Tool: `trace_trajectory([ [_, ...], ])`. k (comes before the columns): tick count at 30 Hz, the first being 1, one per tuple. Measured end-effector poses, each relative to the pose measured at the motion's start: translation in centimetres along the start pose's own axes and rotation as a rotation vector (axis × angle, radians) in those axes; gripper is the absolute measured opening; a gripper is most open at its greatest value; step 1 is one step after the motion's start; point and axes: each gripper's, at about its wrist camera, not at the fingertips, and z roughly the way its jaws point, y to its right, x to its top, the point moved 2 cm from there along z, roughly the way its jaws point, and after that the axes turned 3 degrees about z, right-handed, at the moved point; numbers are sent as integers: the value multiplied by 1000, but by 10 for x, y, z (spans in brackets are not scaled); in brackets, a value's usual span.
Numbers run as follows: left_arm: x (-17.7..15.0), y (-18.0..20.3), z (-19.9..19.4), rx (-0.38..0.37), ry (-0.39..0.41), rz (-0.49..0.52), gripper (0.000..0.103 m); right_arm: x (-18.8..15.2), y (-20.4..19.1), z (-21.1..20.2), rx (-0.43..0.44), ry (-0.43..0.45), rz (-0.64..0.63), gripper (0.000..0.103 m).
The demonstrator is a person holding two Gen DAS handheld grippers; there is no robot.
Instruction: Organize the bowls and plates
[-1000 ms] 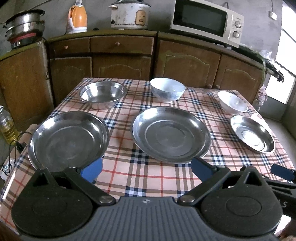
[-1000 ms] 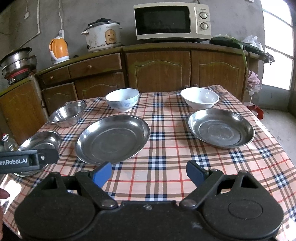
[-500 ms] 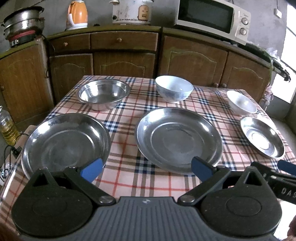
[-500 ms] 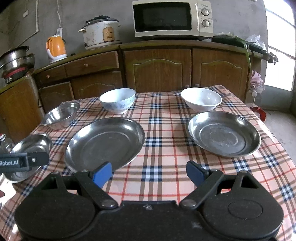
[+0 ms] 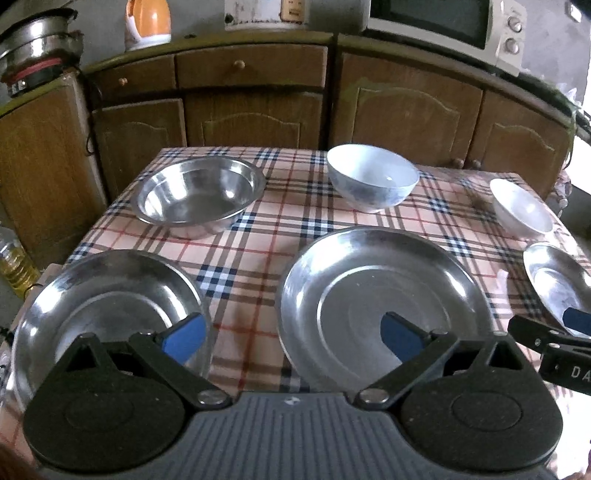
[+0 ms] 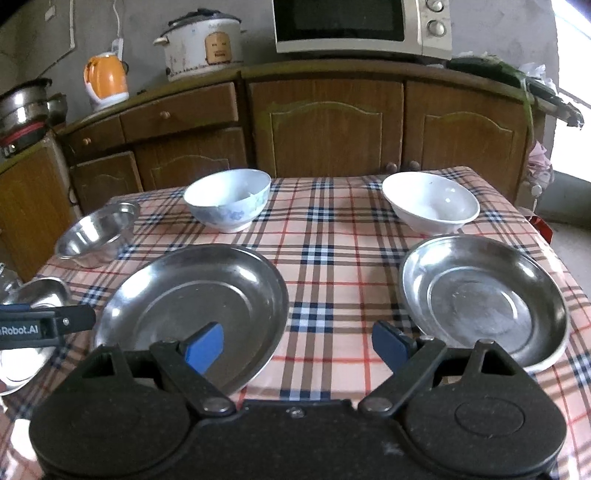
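Three shallow round stainless-steel plates lie in a row along the near edge of the plaid-clothed table [image 6: 332, 236]: the left steel plate [image 5: 107, 306], the middle steel plate [image 5: 384, 306] and the right steel plate [image 6: 484, 299]. Behind them, a deep steel bowl [image 5: 199, 199], a white ceramic bowl with faint blue pattern [image 5: 373, 181] and a plain white bowl [image 6: 430, 205] stand in a second row; nothing is stacked yet. The left gripper [image 5: 291, 336] hangs with fingers spread wide and empty, one blue pad over the left steel plate's right rim, the other over the middle steel plate's floor, so the gap of cloth between the two plates sits centred ahead. The right gripper [image 6: 295, 345] is likewise wide open and holding nothing, straddling the strip between the middle and right steel plates. The plates being round, no long axis governs the grip; the near rim is what counts. The left gripper looks nearer the left plate, the right gripper nearer the right plate. Against the earlier views, both grippers have advanced over the table and dipped lower, the plates looming larger, the pads now overlapping them; the crockery itself has not shifted. Beyond: wooden cabinets [image 6: 325, 125], microwave [image 6: 362, 26], rice cooker [image 6: 203, 44], orange kettle [image 6: 105, 79].
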Motion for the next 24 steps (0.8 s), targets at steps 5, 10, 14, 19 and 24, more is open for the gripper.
trace_trajectory([
  [5,7,2,28,9,-45,13,98,5,3,27,6,-33,23,103],
  [10,13,-2,49,12,-81,1,86,5,2,50,12,-62,30,102],
  [14,16,-3,63,6,-109,7,76,5,1,66,31,-90,58,99],
  [19,15,-2,78,-34,-132,11,37,2,-6,79,60,-112,69,61],
  [24,16,-3,78,-48,-112,0,27,5,-11,81,50,-118,62,29],
])
